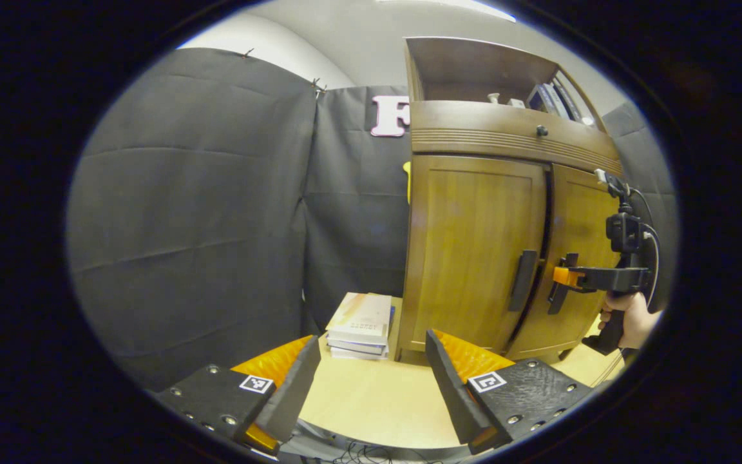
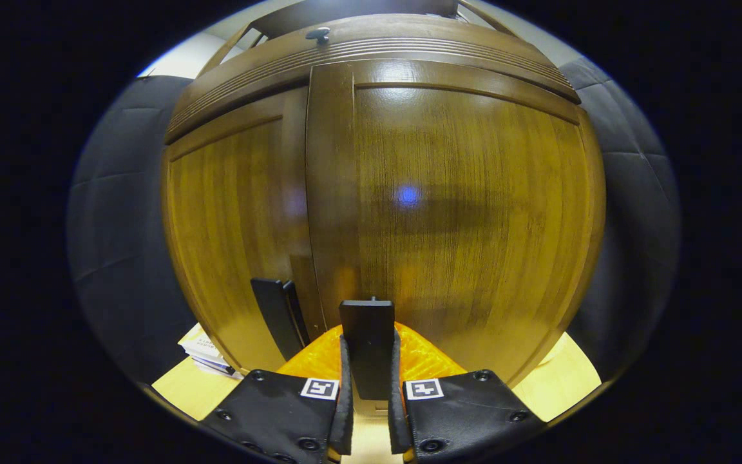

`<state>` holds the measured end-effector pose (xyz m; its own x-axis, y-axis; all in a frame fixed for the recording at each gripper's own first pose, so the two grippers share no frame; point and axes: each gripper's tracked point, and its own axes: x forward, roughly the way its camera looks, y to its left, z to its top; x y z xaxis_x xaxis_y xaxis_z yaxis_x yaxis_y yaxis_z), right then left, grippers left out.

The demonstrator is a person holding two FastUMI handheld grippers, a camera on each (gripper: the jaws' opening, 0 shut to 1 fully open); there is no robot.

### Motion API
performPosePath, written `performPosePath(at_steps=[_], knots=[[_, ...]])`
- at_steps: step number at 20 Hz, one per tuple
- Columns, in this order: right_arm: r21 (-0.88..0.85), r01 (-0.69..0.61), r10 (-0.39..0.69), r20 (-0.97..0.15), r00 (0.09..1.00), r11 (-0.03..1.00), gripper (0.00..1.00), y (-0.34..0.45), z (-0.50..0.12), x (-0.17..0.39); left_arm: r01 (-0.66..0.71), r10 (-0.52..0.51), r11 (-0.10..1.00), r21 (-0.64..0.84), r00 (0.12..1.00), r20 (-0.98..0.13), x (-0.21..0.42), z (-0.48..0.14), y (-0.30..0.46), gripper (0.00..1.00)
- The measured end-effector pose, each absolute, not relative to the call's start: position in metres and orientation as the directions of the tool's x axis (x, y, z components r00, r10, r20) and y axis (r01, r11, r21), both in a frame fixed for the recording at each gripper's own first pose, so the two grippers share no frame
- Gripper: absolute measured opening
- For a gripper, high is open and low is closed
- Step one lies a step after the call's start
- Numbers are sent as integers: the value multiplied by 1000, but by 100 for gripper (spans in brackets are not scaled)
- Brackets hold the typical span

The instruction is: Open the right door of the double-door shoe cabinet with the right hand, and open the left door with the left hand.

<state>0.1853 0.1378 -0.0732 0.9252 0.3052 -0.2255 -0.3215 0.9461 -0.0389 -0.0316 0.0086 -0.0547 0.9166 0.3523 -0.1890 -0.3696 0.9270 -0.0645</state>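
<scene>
Both doors still look closed: your right gripper (image 2: 368, 393) has its 2 fingers clamped on the right door's handle (image 2: 367, 345), ready to pull, while your left gripper (image 1: 366, 380) hangs with fingers spread, well short of the left door's handle (image 1: 523, 280).

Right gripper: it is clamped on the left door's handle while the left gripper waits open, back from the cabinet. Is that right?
Not quite. The right gripper is clamped on the right door's handle, as the right gripper view shows; the left door's handle is untouched. The left gripper does wait open, back from the shoe cabinet.
</scene>
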Motion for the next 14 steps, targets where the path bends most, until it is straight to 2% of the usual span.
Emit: performPosePath(at_steps=[4, 10, 12, 14], knots=[[-58, -329, 309, -216, 926, 943, 23, 124, -74, 160, -277, 261, 958, -71, 949, -176, -27, -55, 0, 94], [-109, -304, 275, -222, 936, 947, 22, 98, -73, 127, -120, 122, 993, 17, 987, -105, -26, -47, -4, 94], [-80, -284, 260, -231, 938, 955, 25, 91, -73, 119, -66, 66, 998, 6, 994, -93, -30, -49, -11, 93], [-77, -268, 244, -232, 942, 960, 23, 81, -73, 110, -18, 16, 1000, -25, 996, -88, -30, -53, -18, 94]])
